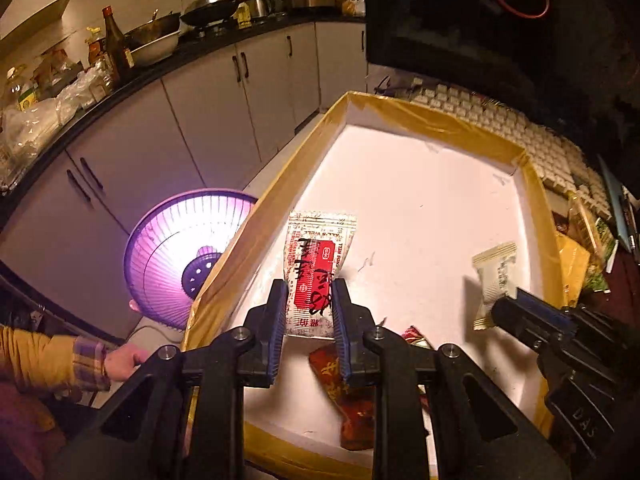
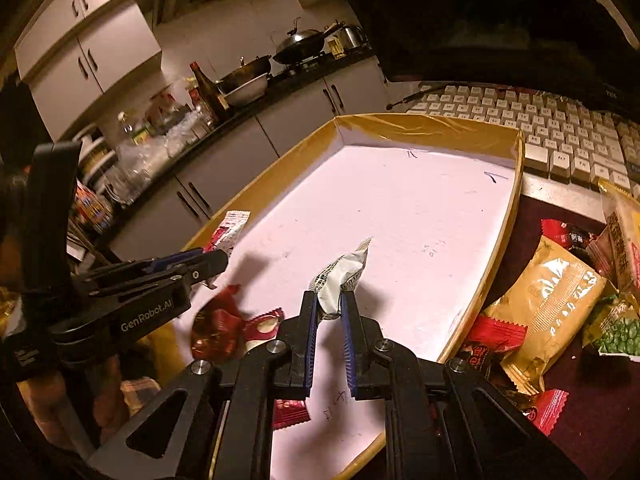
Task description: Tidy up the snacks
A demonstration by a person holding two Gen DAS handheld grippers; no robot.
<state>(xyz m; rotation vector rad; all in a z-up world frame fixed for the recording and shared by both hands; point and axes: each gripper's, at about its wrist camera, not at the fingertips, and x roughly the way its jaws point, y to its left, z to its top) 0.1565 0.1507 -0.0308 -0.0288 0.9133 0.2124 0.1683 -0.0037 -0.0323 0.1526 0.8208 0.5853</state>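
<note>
A red-and-white sachet is pinched between the jaws of the left gripper, held above the left side of the white tray. Dark red packets are seen lying near the tray's front. To the right, a pale green-white packet is clamped by the right gripper over the tray. Loose snacks are piled on the table beyond its right rim.

Red-white packet; pale-green-white packet; white tray, tan-taped rim.
</note>
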